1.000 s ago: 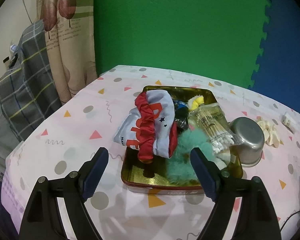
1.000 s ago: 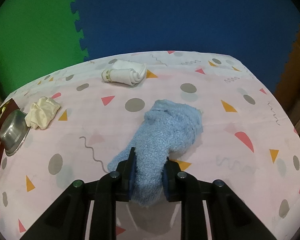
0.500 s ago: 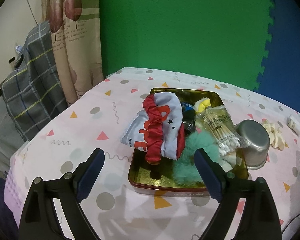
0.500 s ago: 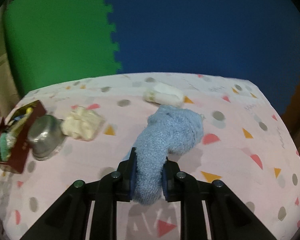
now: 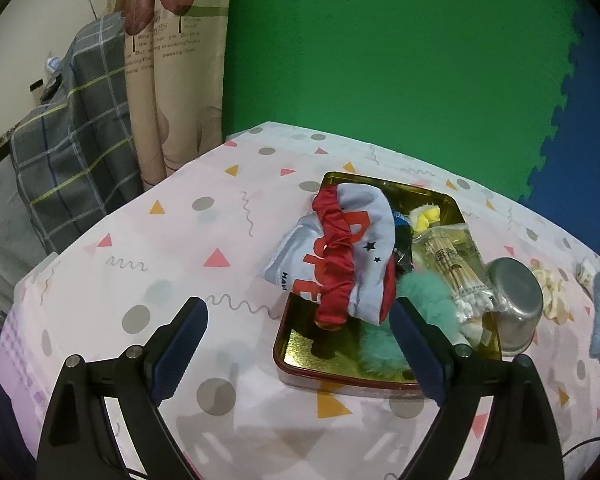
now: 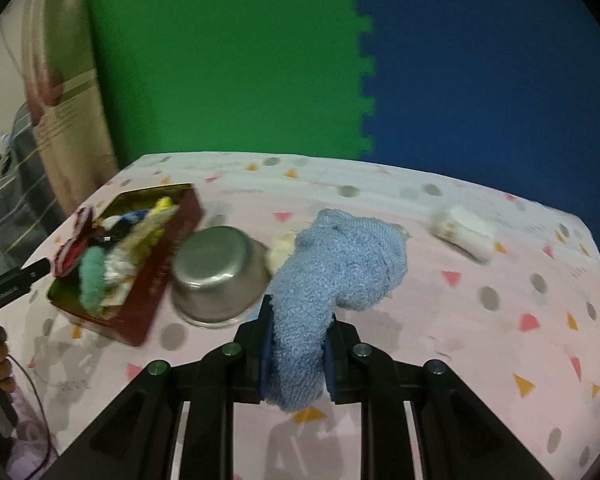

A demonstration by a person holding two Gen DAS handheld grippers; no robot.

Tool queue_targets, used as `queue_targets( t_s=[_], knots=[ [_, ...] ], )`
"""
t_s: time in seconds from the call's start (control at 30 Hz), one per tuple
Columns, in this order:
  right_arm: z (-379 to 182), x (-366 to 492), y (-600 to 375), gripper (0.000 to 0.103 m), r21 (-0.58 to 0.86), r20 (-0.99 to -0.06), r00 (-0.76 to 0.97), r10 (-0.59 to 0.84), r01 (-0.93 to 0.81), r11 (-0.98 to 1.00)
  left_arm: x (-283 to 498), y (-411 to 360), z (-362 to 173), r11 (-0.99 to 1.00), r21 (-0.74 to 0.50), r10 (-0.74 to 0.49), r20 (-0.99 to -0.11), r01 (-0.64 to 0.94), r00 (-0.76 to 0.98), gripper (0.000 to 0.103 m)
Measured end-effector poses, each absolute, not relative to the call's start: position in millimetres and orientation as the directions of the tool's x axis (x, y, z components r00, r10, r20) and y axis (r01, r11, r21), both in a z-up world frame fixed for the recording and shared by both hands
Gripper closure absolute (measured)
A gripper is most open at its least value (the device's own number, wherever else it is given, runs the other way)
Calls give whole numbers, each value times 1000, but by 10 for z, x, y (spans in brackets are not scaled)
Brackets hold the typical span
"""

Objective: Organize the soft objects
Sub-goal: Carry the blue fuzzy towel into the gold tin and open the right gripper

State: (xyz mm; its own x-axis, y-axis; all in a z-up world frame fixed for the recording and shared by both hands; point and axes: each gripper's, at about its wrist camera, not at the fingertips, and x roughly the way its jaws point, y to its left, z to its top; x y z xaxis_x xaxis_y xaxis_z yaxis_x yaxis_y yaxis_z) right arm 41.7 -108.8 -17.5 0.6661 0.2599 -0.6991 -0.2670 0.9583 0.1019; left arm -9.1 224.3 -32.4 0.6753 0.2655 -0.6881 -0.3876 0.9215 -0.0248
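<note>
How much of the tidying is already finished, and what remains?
Done: the tin already holds a red scrunchie and green pompom. In hand: the right gripper grips the blue towel. Left: the cream cloth and white roll lie on the table.

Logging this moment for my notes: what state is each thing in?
left gripper: open, empty
right gripper: shut on blue towel
blue towel: clamped, lifted
tin tray: open, crowded
red scrunchie: draped over printed cloth
printed cloth: overhanging tray rim
metal bowl: upside down
</note>
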Motion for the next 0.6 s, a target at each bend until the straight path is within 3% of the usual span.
queue_targets(
  t_s=[0.6],
  knots=[
    [4, 785, 280, 83, 134, -686, 577, 443, -498, 857, -167, 2477, -318, 869, -79, 307, -690, -489, 656, 12]
  ],
)
